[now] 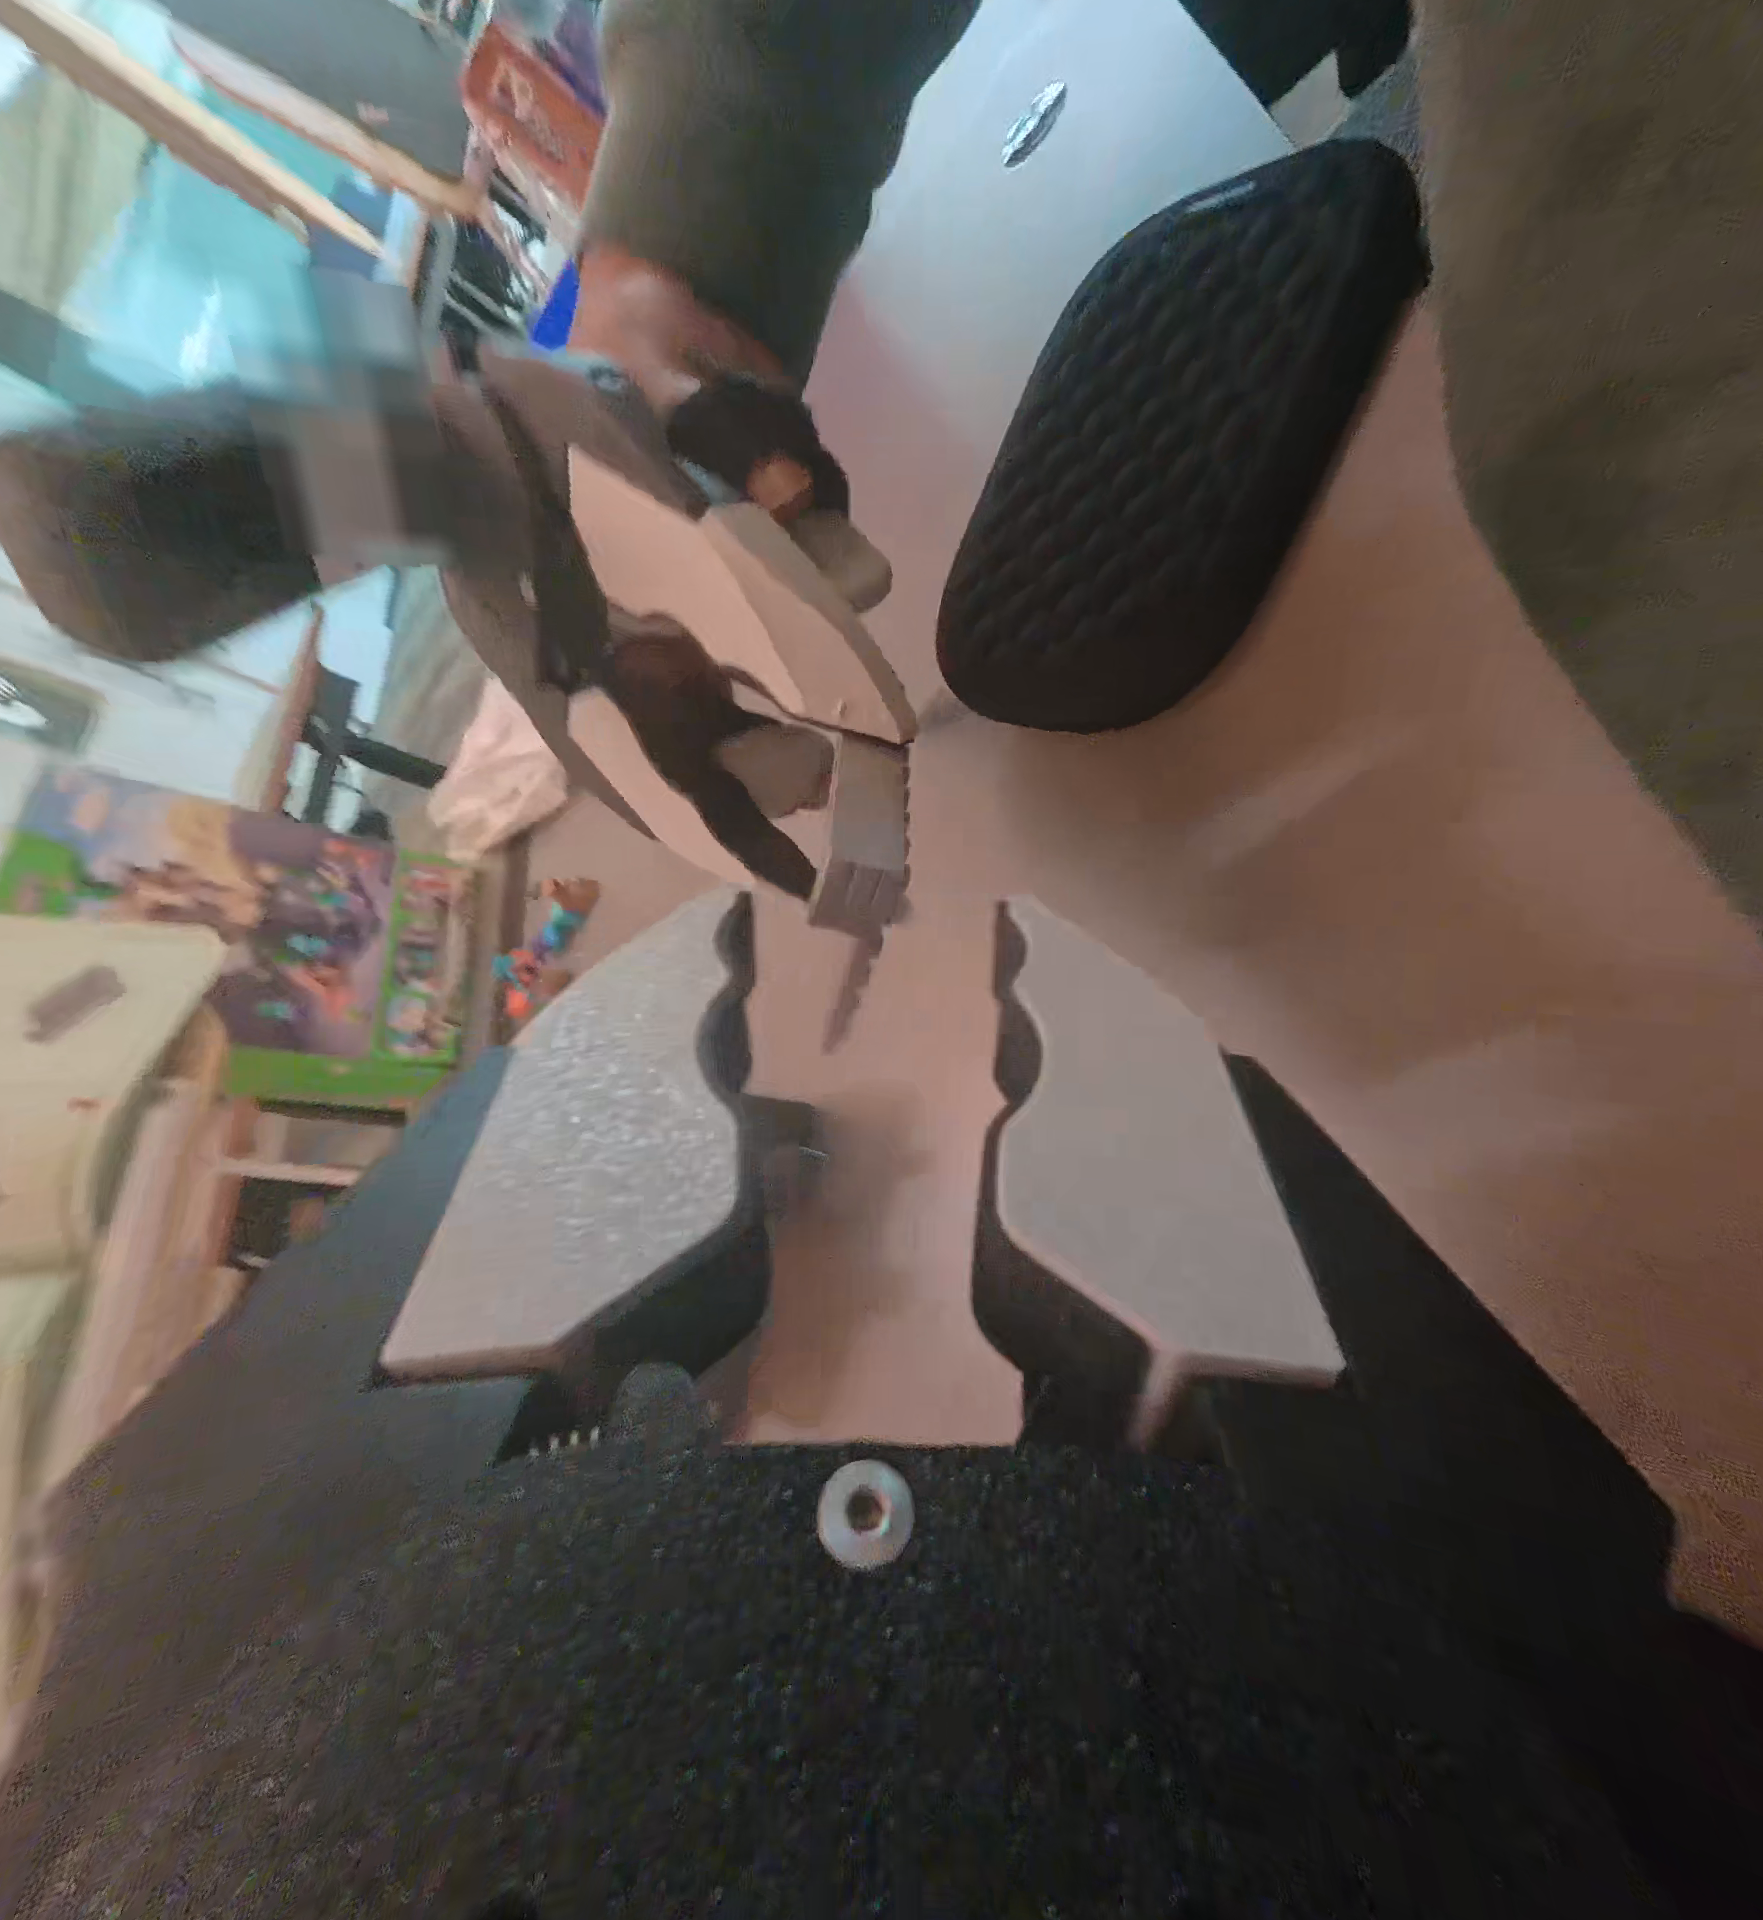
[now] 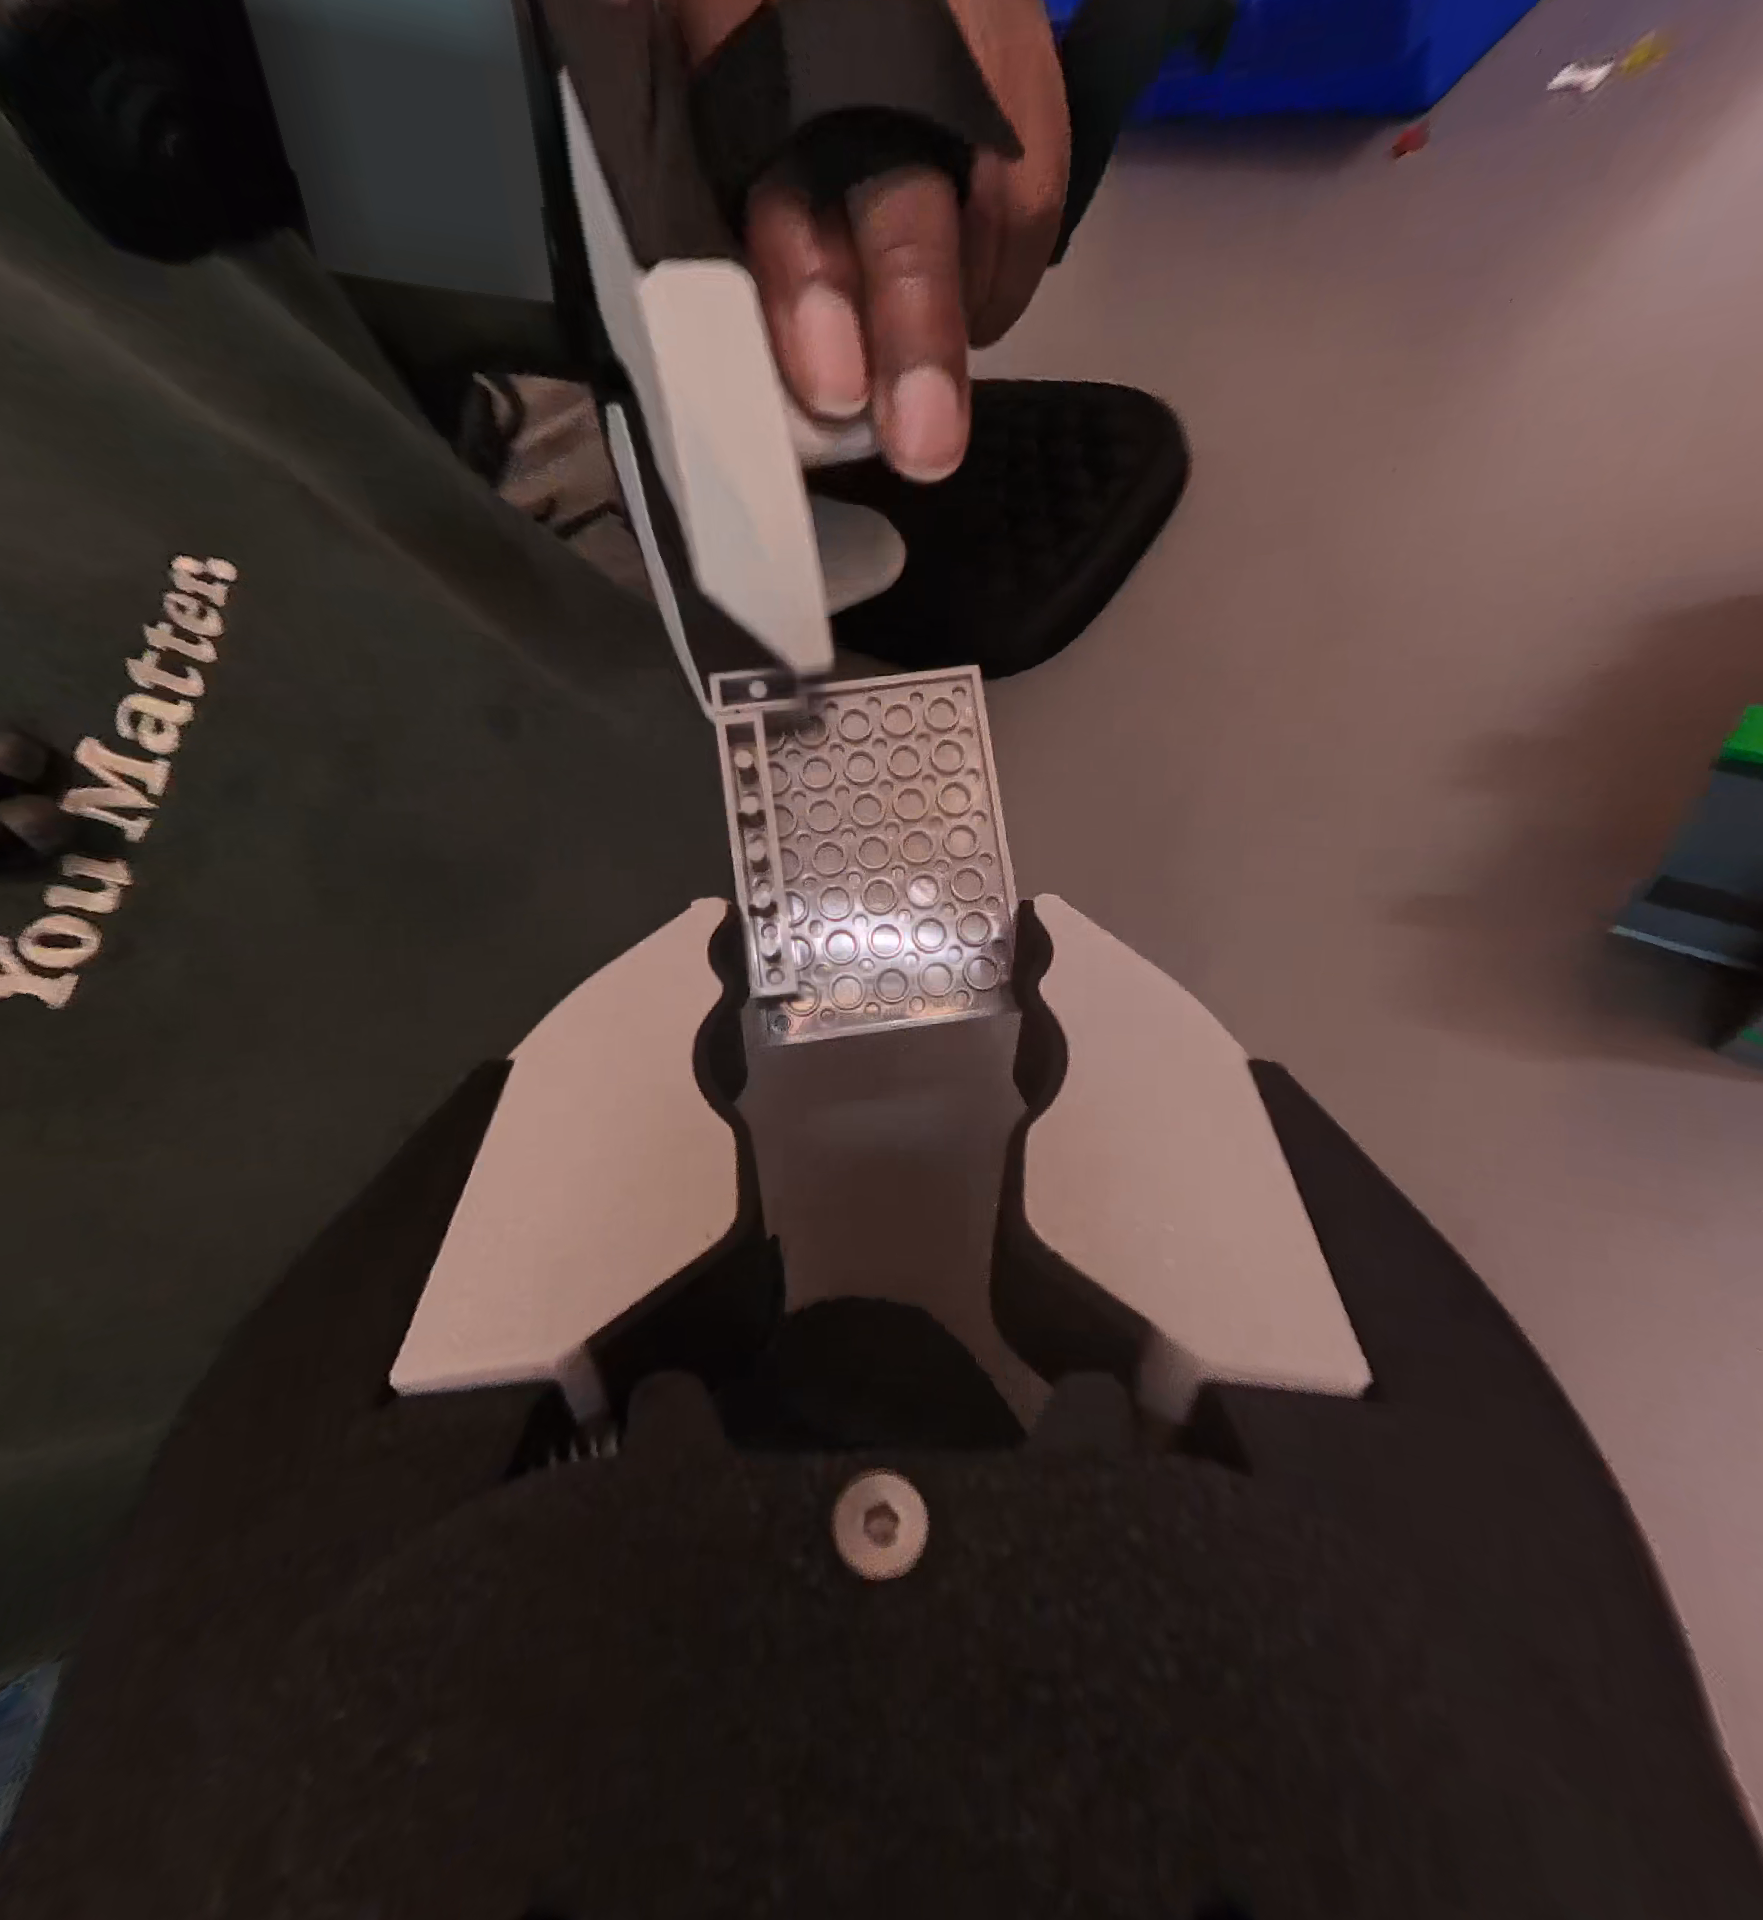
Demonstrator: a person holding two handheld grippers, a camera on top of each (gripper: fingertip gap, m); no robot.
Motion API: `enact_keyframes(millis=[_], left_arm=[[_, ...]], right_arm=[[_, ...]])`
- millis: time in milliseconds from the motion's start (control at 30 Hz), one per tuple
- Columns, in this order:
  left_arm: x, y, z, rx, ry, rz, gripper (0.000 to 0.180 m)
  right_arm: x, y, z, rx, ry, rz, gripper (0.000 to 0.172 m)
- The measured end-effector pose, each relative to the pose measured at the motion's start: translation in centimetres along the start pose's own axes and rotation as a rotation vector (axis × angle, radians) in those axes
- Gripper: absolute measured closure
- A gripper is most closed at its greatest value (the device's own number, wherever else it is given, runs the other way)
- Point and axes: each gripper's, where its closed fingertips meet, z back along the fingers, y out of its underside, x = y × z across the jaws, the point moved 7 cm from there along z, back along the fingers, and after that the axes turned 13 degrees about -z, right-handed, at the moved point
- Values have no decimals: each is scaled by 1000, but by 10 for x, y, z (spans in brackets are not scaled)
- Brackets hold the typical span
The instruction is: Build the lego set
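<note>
The grey studded plate (image 2: pixel 887 852), underside showing, is clamped across its width by the right gripper (image 2: pixel 882 935) above a pale table (image 2: pixel 1376 727). The left gripper (image 1: pixel 872 935) is spread, gripping nothing. At 12 o'clock lies a black pad (image 2: pixel 1043 540), at 1 a blue bin (image 2: pixel 1324 52). The left view's room is blurred. A sweatshirt (image 2: pixel 233 520) at 9 carries pale lettering.

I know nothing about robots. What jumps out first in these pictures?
A grey plate dotted with rings, clamped in the right claw, fills the middle of the right view. Beyond it a hand holds another claw at the plate's far corner, with a black oval pad behind.
</note>
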Motion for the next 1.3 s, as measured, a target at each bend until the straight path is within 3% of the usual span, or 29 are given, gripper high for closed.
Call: enact_keyframes(millis=[33, 300, 467, 567, 733, 933, 1300], left_arm=[[0, 3, 0, -6, 5, 61, 131], [13, 7, 6, -178, -103, 448, 141], [17, 8, 7, -193, -157, 478, 144], [14, 11, 4, -186, -158, 492, 146], [10, 24, -2, -179, -198, 556, 150], [12, 36, -8, -162, -236, 628, 156], [15, 66, -10, -114, -307, 796, 174]], right_arm=[[-1, 0, 1, -8, 28, 16, 122], [7, 7, 15, -323, -96, 165, 122], [4, 15, 18, -366, -67, 199, 122], [-4, 19, 16, -324, 22, 196, 123], [-33, 28, 5, -122, 360, 199, 123], [-51, 25, -9, 32, 639, 204, 123], [-57, 24, -34, 158, 750, 184, 122]])
